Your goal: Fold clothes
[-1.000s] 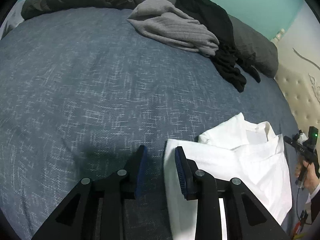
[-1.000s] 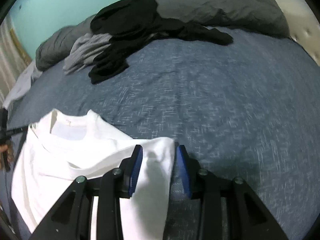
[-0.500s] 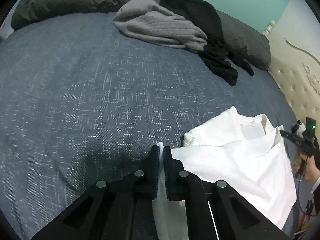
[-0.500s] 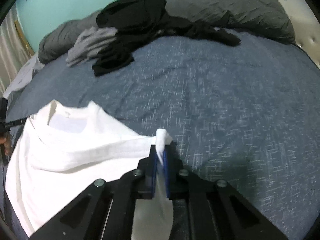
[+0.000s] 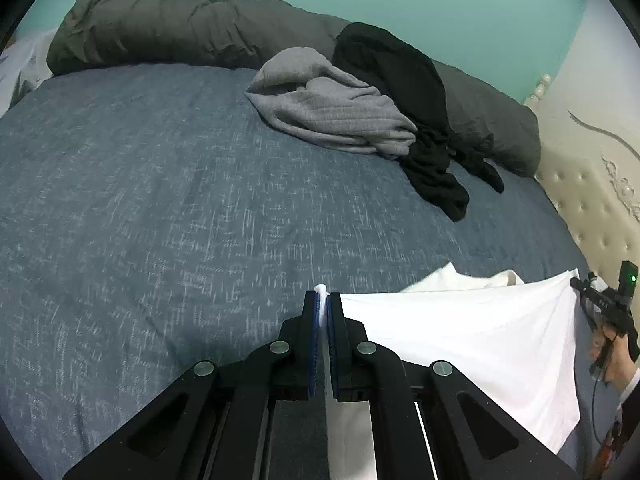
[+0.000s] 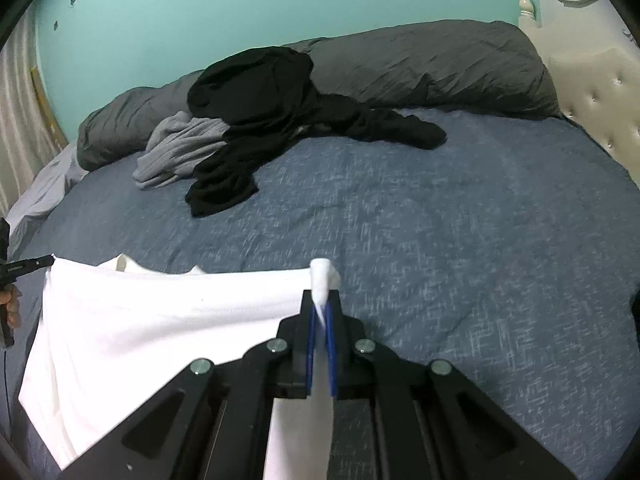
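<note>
A white T-shirt hangs stretched between my two grippers above the blue bedspread. My left gripper is shut on one bottom corner of the shirt. My right gripper is shut on the other corner, with a tuft of white cloth sticking out past its tips. The shirt also shows in the right wrist view, its hem taut and its collar lying behind on the bed. The right gripper appears at the far right of the left wrist view.
A grey garment and a black garment lie crumpled at the far side of the bed, against a dark grey duvet roll. A cream tufted headboard stands at the right. The wall behind is teal.
Both grippers closed on the shirt's bottom corners, then lifted them off the bed. The hem now hangs taut between them and hides most of the shirt's collar.
</note>
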`<control>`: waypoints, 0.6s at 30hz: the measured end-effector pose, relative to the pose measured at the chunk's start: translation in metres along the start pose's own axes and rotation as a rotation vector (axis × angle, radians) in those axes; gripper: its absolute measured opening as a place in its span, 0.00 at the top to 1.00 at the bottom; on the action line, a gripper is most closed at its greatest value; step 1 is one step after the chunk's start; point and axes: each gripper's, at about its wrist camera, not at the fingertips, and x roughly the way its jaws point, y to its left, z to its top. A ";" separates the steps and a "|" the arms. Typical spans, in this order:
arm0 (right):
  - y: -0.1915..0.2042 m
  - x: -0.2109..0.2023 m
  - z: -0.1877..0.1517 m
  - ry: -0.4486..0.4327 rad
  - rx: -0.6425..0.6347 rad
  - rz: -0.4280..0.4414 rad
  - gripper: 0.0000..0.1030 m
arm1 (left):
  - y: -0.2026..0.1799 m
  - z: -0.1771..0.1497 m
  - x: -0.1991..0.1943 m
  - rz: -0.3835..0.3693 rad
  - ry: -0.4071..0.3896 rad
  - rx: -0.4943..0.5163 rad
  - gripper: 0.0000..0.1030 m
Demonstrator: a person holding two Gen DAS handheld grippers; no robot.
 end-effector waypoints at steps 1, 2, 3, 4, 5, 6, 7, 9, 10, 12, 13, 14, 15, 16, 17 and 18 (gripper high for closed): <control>0.000 0.003 0.002 0.002 0.003 -0.006 0.96 | -0.001 0.003 0.005 0.005 0.005 -0.004 0.96; 0.000 0.008 0.005 0.007 0.006 -0.014 0.96 | -0.001 0.005 0.008 0.009 0.008 -0.006 0.96; 0.000 0.013 0.006 0.016 0.010 -0.022 0.96 | -0.001 0.006 0.012 0.014 0.014 -0.008 0.96; -0.001 0.019 0.007 0.028 0.015 -0.029 0.96 | -0.001 0.008 0.018 0.020 0.024 -0.007 0.96; -0.002 0.026 0.007 0.041 0.018 -0.036 0.96 | -0.001 0.010 0.022 0.027 0.030 -0.004 0.96; -0.003 0.032 0.007 0.054 0.021 -0.044 0.96 | -0.001 0.011 0.027 0.033 0.039 -0.004 0.96; -0.003 0.038 0.005 0.070 0.025 -0.049 0.96 | 0.000 0.012 0.033 0.038 0.052 -0.006 0.96; -0.005 0.050 -0.001 0.108 0.034 -0.056 0.96 | 0.000 0.012 0.046 0.058 0.084 -0.006 0.96; -0.006 0.056 -0.004 0.127 0.039 -0.060 0.96 | 0.001 0.010 0.053 0.070 0.104 -0.003 0.96; -0.007 0.067 -0.010 0.165 0.048 -0.068 0.96 | 0.002 0.006 0.064 0.087 0.134 -0.003 0.96; -0.008 0.073 -0.013 0.184 0.053 -0.072 0.96 | 0.002 0.004 0.068 0.091 0.141 -0.005 0.96; -0.009 0.076 -0.015 0.196 0.059 -0.069 0.96 | 0.002 0.003 0.070 0.094 0.146 -0.010 0.96; -0.009 0.076 -0.016 0.204 0.066 -0.062 0.96 | 0.003 0.002 0.071 0.094 0.150 -0.015 0.96; -0.010 0.077 -0.017 0.213 0.073 -0.054 0.95 | 0.003 0.001 0.070 0.093 0.152 -0.020 0.96; -0.011 0.075 -0.017 0.213 0.081 -0.048 0.94 | 0.003 0.002 0.068 0.089 0.150 -0.027 0.95; -0.013 0.071 -0.015 0.205 0.088 -0.049 0.91 | 0.004 0.002 0.065 0.082 0.146 -0.038 0.94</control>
